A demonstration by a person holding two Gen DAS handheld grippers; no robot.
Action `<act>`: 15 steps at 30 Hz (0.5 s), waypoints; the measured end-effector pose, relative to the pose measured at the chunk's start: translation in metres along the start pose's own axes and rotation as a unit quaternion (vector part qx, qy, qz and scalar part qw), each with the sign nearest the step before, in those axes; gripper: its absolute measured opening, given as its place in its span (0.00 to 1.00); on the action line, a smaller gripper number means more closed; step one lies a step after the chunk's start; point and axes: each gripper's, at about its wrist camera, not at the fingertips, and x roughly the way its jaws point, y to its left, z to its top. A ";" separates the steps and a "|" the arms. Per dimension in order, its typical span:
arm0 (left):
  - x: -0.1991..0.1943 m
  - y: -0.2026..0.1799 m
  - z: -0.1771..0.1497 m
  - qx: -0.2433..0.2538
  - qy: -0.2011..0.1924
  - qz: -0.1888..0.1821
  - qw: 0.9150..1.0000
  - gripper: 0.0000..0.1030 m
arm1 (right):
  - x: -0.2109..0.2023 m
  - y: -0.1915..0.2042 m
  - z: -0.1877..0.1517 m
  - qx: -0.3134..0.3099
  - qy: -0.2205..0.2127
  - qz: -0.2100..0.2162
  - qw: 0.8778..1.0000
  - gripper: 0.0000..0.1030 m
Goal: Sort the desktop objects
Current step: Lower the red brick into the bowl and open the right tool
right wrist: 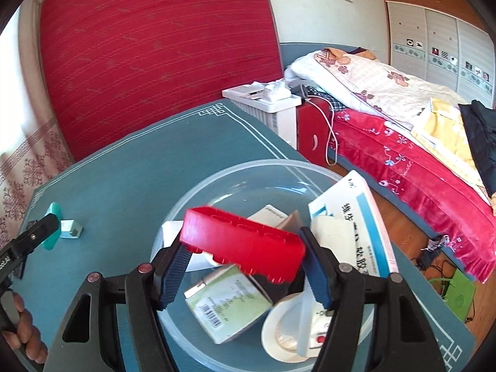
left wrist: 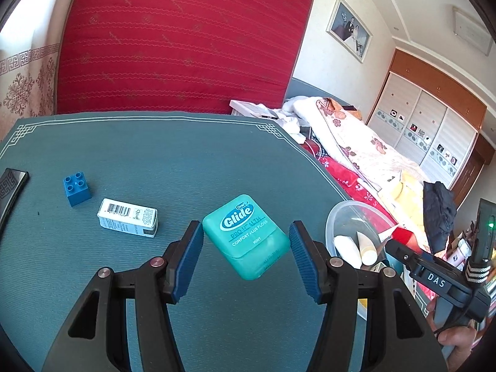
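Observation:
My left gripper is shut on a teal Glide floss box, held tilted above the green table mat. A blue toy brick and a small white barcode box lie on the mat to its left. My right gripper is shut on a long red toy brick, which hangs over a clear plastic bowl. The bowl holds several cartons and tubes, among them a white and blue medicine box. In the right wrist view the floss box shows at the far left.
A dark phone lies at the mat's left edge. The bowl stands at the mat's right edge, near the table's drop-off. Behind the table leans a red mattress. A cluttered bed and a white heater stand to the right.

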 end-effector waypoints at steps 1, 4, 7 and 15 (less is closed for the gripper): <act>0.001 0.000 0.001 0.001 0.001 0.000 1.000 0.59 | 0.000 -0.001 0.001 0.000 -0.001 -0.002 1.000 0.70; 0.001 -0.003 0.000 0.004 0.002 -0.001 1.000 0.59 | -0.003 -0.002 0.001 -0.002 -0.006 -0.005 1.000 0.70; 0.000 -0.005 -0.001 0.006 0.003 -0.003 1.000 0.59 | -0.005 -0.002 0.001 -0.006 -0.008 -0.010 1.000 0.70; 0.001 -0.013 -0.001 0.015 0.003 -0.006 1.000 0.59 | -0.011 -0.005 0.001 0.001 -0.010 0.006 1.000 0.70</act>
